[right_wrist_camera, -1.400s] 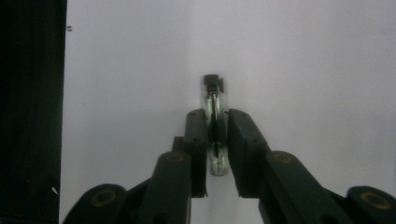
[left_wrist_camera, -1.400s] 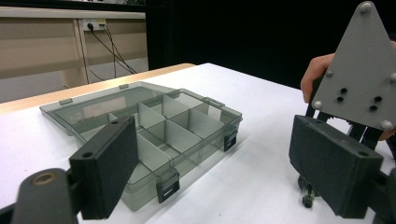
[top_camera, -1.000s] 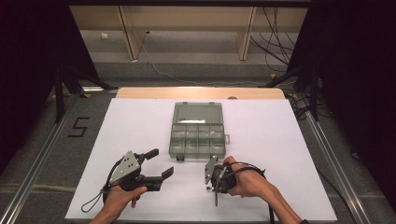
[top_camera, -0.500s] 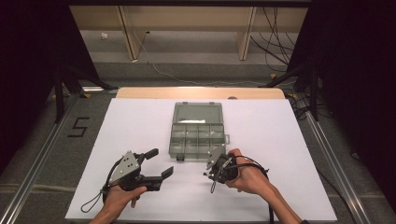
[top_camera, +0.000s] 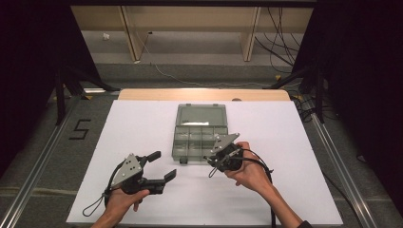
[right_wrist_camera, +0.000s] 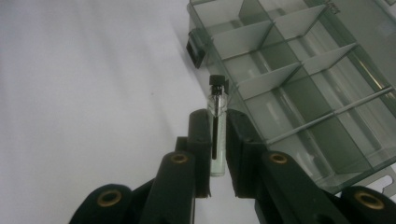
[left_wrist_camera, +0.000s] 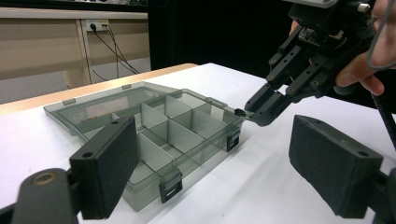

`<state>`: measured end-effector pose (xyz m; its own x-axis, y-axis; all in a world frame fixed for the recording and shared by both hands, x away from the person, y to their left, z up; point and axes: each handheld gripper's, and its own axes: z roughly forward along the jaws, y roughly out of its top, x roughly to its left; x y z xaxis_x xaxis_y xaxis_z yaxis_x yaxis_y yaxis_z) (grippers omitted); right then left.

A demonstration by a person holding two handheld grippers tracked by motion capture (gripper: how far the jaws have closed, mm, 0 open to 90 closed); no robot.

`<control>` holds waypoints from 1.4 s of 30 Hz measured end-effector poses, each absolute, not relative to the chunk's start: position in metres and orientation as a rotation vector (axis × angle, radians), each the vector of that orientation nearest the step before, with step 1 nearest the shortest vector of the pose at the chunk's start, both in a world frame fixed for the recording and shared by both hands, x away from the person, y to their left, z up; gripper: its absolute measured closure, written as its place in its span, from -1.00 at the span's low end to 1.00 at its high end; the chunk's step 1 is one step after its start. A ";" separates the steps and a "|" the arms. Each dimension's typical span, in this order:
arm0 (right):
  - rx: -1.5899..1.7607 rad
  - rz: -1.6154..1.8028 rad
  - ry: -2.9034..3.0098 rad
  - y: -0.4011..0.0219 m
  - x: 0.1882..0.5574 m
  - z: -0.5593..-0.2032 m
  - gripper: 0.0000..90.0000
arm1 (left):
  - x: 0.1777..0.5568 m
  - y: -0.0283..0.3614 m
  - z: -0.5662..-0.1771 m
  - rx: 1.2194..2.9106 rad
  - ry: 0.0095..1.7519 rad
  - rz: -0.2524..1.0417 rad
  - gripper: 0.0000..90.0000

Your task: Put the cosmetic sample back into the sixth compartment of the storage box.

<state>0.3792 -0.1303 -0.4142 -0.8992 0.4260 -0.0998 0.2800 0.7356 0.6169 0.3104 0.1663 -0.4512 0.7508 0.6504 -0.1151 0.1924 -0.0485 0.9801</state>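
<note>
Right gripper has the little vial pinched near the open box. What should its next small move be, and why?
Probably carry the vial a bit further over the box's front wall and stop above a compartment before lowering. The right gripper is shut on the vial, whose black cap hangs just outside the front edge, not yet above any cell. The compartments look bare, and the left gripper sits open, clear of the box.

left tool (top_camera: pixel 161 166) open, right tool (top_camera: pixel 212 164) clamped

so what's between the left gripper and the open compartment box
Bare white table, nothing else: the high view shows an empty stretch from the left gripper to the box. The right gripper, shut on a small vial, is off to the side.
</note>
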 end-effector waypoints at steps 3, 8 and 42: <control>0.560 0.910 2.694 -0.129 0.381 -0.414 0.80 | 0.310 0.167 -0.451 1.608 0.690 0.425 -0.65; 0.600 0.942 2.670 -0.127 0.387 -0.412 0.80 | 0.310 0.166 -0.451 1.604 0.698 0.424 -0.65; 0.725 1.009 2.629 -0.101 0.410 -0.406 0.80 | 0.312 0.164 -0.451 1.609 0.683 0.419 -0.65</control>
